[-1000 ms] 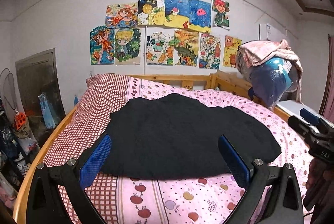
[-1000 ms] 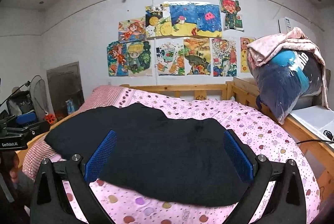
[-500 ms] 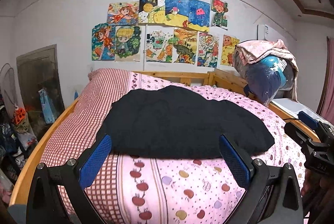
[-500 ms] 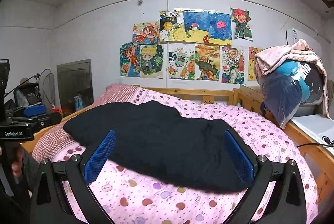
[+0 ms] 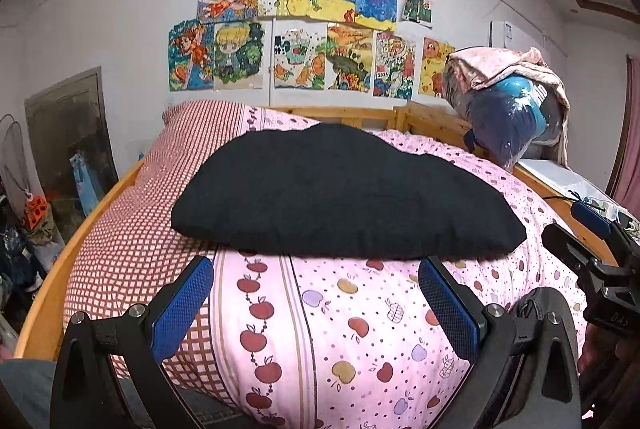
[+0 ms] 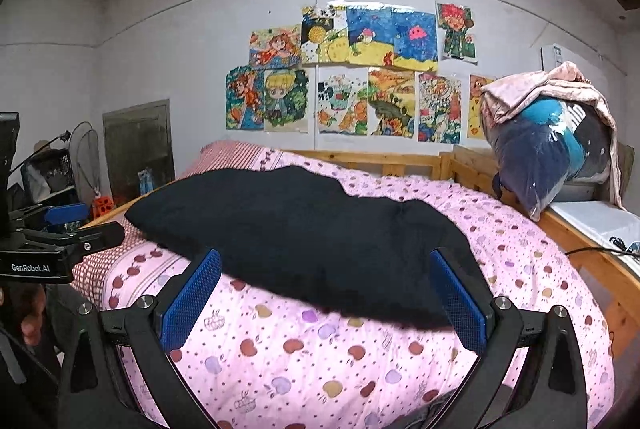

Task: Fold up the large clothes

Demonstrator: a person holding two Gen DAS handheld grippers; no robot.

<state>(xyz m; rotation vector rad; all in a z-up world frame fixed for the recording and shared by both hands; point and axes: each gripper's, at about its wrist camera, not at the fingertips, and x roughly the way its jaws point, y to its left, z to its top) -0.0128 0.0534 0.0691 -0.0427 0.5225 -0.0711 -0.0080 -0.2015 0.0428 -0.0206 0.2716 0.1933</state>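
A large black garment [image 5: 340, 189] lies folded flat on the pink fruit-print bedcover [image 5: 360, 329]; it also shows in the right wrist view [image 6: 312, 237]. My left gripper [image 5: 316, 305] is open and empty, held low before the bed's near edge, short of the garment. My right gripper [image 6: 326, 297] is open and empty, also back from the garment's near edge. The right gripper appears at the right edge of the left wrist view [image 5: 592, 257], and the left gripper at the left edge of the right wrist view [image 6: 48, 249].
A wooden bed frame [image 5: 96, 205] surrounds the mattress. A red checked pillow [image 5: 200, 133] lies at the head. A bagged bundle of bedding [image 5: 512, 109] sits at the right. Clutter and a fan [image 6: 60, 169] stand left of the bed. Drawings [image 5: 304, 37] cover the wall.
Both grippers have pulled back and down from the garment toward the bed's near edge, staying open. The garment lies still and now looks farther away.
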